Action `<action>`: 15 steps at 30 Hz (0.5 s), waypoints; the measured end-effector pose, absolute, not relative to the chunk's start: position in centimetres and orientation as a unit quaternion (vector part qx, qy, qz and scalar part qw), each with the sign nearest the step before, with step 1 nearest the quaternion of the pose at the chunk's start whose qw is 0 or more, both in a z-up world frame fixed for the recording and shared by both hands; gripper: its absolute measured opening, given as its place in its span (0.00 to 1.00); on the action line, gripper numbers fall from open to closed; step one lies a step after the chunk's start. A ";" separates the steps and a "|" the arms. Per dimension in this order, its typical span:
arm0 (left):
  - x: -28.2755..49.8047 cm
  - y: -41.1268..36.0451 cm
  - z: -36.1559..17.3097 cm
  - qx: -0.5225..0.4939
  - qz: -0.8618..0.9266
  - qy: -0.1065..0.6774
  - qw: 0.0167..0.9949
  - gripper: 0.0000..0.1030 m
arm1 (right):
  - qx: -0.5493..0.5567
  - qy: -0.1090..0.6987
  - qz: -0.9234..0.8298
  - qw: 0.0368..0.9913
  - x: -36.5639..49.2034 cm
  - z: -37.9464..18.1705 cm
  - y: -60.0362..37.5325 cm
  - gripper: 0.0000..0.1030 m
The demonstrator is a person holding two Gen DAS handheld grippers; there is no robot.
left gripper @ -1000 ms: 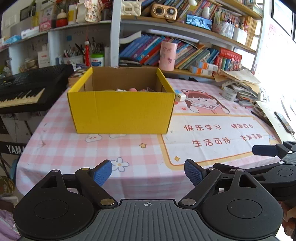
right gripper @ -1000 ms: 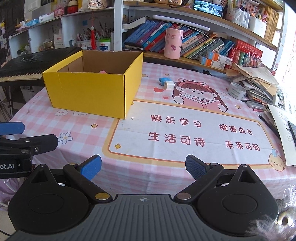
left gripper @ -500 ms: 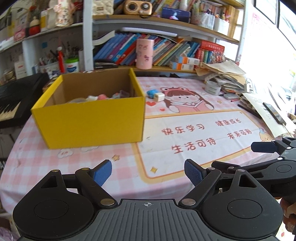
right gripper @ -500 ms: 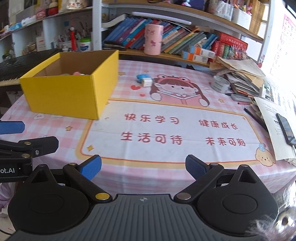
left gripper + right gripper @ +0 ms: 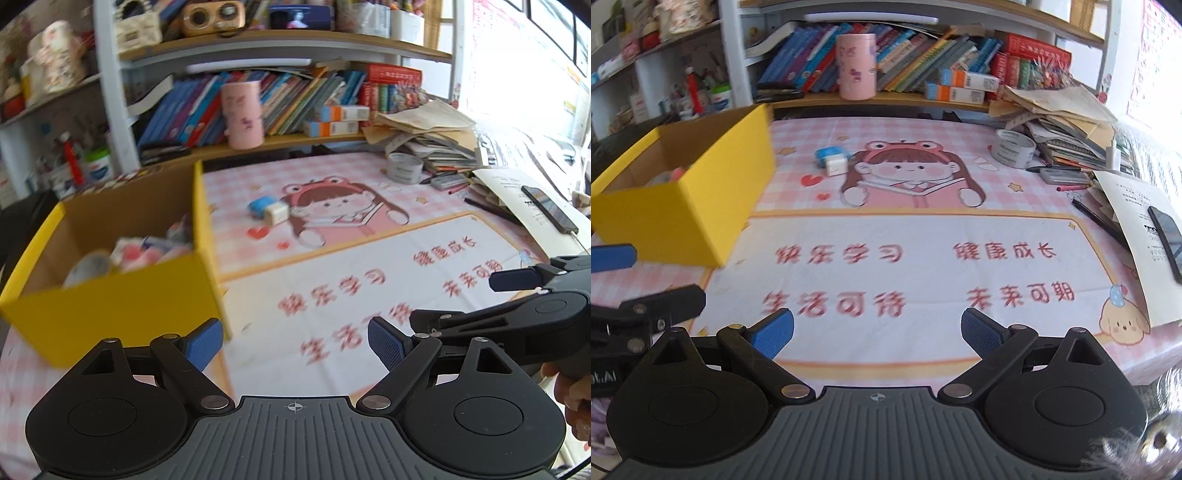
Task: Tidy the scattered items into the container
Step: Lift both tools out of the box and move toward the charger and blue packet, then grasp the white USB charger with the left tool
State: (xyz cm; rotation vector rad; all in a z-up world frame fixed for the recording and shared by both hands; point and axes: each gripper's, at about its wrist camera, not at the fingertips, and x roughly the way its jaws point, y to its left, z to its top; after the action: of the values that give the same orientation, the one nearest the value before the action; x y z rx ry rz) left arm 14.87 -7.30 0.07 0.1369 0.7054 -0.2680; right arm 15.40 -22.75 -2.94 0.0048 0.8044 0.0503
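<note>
A yellow cardboard box (image 5: 110, 299) (image 5: 683, 206) stands on the left of the table with several small items inside. Beyond it, on the pink cloth, a small blue item (image 5: 260, 205) (image 5: 827, 153) and a small white block (image 5: 276, 213) (image 5: 836, 165) lie side by side. My left gripper (image 5: 295, 345) is open and empty over the table's near edge, just right of the box's front corner. My right gripper (image 5: 877, 332) is also open and empty, low over the printed mat. Each gripper shows at the edge of the other's view.
A roll of tape (image 5: 1013, 147), a pile of papers and books (image 5: 1060, 122), pens and a phone (image 5: 1167, 236) crowd the right side. A bookshelf with a pink cup (image 5: 857, 66) runs along the back. A hand (image 5: 570, 398) holds the right gripper.
Both grippers have swung right along the table's near edge, so the box has slid left in both views. The blue and white items now show clearly. Jaws stay the same width.
</note>
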 end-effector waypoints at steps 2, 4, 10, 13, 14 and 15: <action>16.3 -8.7 0.2 0.067 -0.136 0.345 0.926 0.86 | 0.012 0.390 0.026 0.920 16.6 -2.8 -24.3 0.95; 17.7 -10.2 0.4 0.065 -0.136 0.346 0.926 0.86 | 0.018 0.387 0.022 0.922 17.9 -2.7 -25.8 0.95; 21.2 -13.1 1.1 0.051 -0.106 0.334 0.935 0.86 | 0.037 0.378 0.023 0.925 21.9 -2.2 -30.0 0.95; 22.8 -13.9 0.9 0.036 -0.083 0.338 0.937 0.86 | 0.022 0.375 0.039 0.926 23.7 -2.2 -31.2 0.95; 23.2 -14.2 0.7 0.035 -0.076 0.337 0.938 0.86 | 0.016 0.373 0.044 0.927 24.2 -2.2 -31.5 0.95; 23.6 -14.4 0.6 0.034 -0.068 0.335 0.939 0.86 | 0.012 0.371 0.049 0.927 24.8 -2.3 -31.8 0.95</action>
State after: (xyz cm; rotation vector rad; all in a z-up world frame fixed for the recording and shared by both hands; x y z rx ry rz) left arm 23.57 -14.41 0.63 0.0694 0.6841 -0.1396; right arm 24.77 -31.80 -2.29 0.0247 0.7612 0.0995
